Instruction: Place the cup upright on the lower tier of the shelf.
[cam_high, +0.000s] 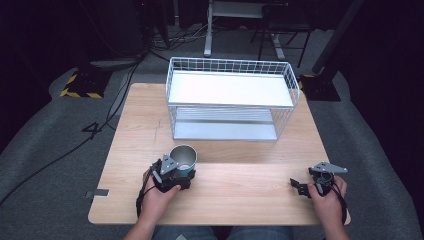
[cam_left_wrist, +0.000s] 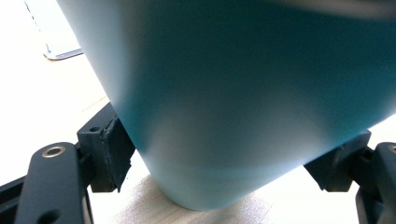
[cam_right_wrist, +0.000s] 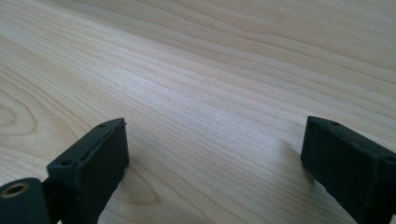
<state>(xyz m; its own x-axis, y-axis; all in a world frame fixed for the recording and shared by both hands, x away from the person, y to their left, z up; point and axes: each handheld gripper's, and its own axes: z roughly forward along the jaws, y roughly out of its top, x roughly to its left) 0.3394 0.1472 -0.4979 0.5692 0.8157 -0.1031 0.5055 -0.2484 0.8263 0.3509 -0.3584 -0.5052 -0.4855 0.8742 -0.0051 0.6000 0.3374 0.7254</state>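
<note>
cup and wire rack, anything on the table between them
Nothing: in the high view the table is bare wood between the cup and the rack.

A dim lab or studio: a light wooden table (cam_high: 225, 185) stands on grey carpet (cam_high: 45, 145), with cables (cam_high: 107, 107) trailing across the floor, black stands with hazard-striped bases (cam_high: 80, 87), and desk legs (cam_high: 208, 30) behind.

The bench (cam_high: 240, 185) is pale, matt wood grain. On it the cup (cam_high: 184, 159) has a smooth teal coat and bare metal inside; beyond it, a white wire rack (cam_high: 230, 100). Both claws look matt black plastic.
</note>
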